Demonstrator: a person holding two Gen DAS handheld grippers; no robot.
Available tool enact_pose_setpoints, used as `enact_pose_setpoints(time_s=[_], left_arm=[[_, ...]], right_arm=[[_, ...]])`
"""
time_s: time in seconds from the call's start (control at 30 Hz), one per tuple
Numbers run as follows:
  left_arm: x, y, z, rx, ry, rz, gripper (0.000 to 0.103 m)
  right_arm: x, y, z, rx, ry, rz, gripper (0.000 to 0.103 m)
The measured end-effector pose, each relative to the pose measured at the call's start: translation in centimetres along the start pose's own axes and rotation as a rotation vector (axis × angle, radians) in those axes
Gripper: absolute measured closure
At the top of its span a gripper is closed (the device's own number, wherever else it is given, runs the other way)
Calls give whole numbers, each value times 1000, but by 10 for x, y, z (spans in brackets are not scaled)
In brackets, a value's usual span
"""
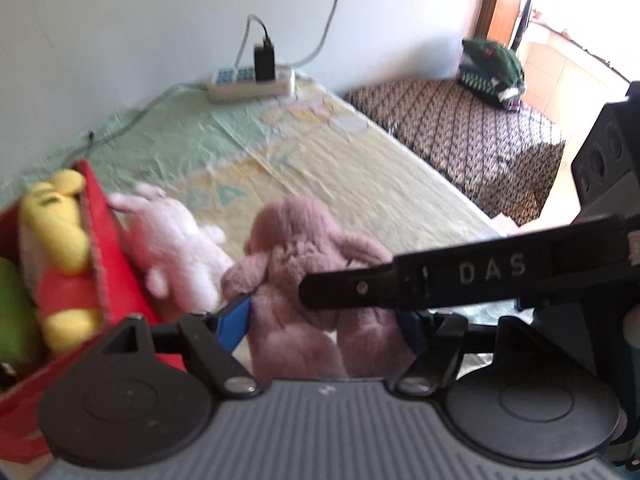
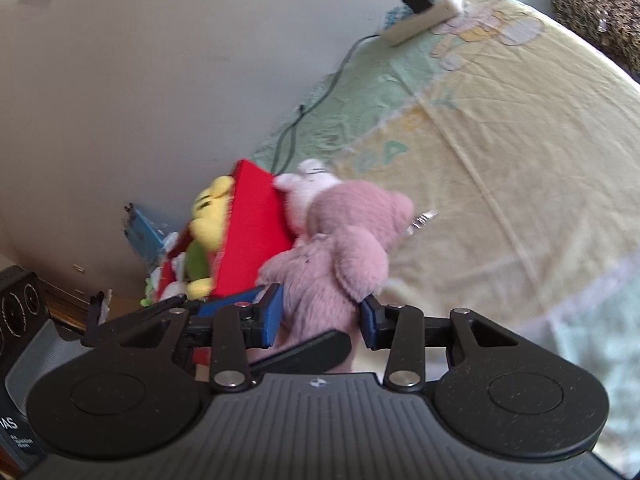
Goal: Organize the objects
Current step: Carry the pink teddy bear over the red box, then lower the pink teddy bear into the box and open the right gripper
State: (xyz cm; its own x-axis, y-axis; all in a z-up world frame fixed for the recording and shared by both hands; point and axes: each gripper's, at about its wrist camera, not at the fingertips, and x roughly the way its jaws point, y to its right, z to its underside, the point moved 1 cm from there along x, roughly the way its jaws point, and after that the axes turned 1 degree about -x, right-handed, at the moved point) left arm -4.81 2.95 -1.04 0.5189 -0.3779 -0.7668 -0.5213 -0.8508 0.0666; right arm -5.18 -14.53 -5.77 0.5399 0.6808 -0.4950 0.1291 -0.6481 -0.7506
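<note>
A mauve plush rabbit lies on the bed between the blue pads of my left gripper, whose jaws close on its lower body. My right gripper also has the same rabbit between its pads, pressing its body. The right gripper's black finger crosses the left wrist view over the rabbit. A pale pink plush lies beside a red box, which holds a yellow bear plush and something green.
A white power strip with a black charger and cables lies at the bed's far end by the wall. A patterned brown bed with a green plush stands beyond. The yellow-green sheet stretches to the right.
</note>
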Motion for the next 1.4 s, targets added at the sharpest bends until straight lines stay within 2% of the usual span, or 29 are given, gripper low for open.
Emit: enact_pose_setpoints(time_s=[0.23, 0.37, 0.5, 0.67, 0.8, 1.07, 1.2, 1.4], left_arm=[[-42, -33, 10, -33, 79, 7, 29], [-66, -49, 12, -48, 137, 18, 29], [-92, -65, 11, -59, 208, 32, 29], [-114, -91, 10, -69, 278, 15, 29], [-124, -118, 12, -96, 296, -27, 29], [-131, -178, 23, -215, 312, -80, 29], [-122, -195, 29, -237, 316, -125, 29], [-93, -220, 35, -303, 255, -108, 29]], right_arm=[[6, -42, 10, -19, 61, -37, 63], [3, -69, 13, -63, 127, -67, 65], [2, -93, 10, -98, 176, -101, 65], [18, -119, 6, -138, 205, -149, 66], [44, -142, 3, -190, 191, -180, 66], [100, -169, -4, -277, 128, -215, 69], [126, -176, -5, -348, 90, -183, 70], [155, -168, -6, -399, 41, -115, 71]])
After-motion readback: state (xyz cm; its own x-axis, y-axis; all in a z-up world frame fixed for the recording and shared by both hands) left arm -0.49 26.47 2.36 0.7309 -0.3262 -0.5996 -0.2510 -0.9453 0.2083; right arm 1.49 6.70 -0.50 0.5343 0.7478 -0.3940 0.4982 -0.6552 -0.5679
